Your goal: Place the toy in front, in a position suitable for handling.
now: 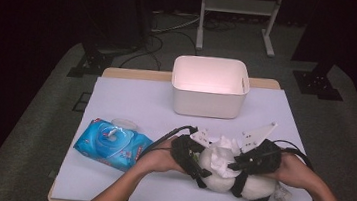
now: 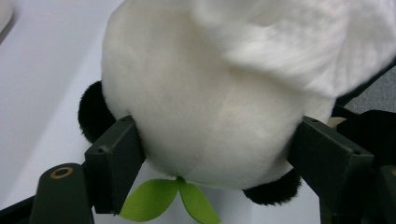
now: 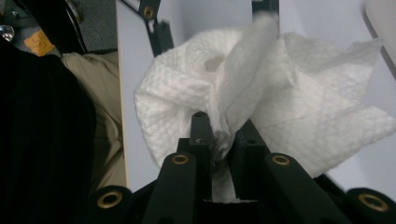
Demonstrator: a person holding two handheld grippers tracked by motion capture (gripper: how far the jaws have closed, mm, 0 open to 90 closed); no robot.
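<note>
A black-and-white panda plush (image 1: 223, 179) lies near the table's front edge. My left gripper (image 1: 199, 164) comes in from its left, and both jaws press into the sides of its white round body (image 2: 210, 107). A green felt leaf (image 2: 168, 198) hangs below the plush. My right gripper (image 1: 238, 162) reaches in from the right, shut on a crumpled white wipe (image 1: 222, 153) that rests on top of the plush. In the right gripper view the wipe (image 3: 187, 93) fans out from between the closed jaws of the right gripper (image 3: 223, 135).
A blue pack of wet wipes (image 1: 111, 144) lies at the front left, with a pale round thing (image 1: 124, 123) just behind it. A white bin (image 1: 208, 103) stands at the back centre of the lavender mat (image 1: 131, 95). Cables trail from both grippers.
</note>
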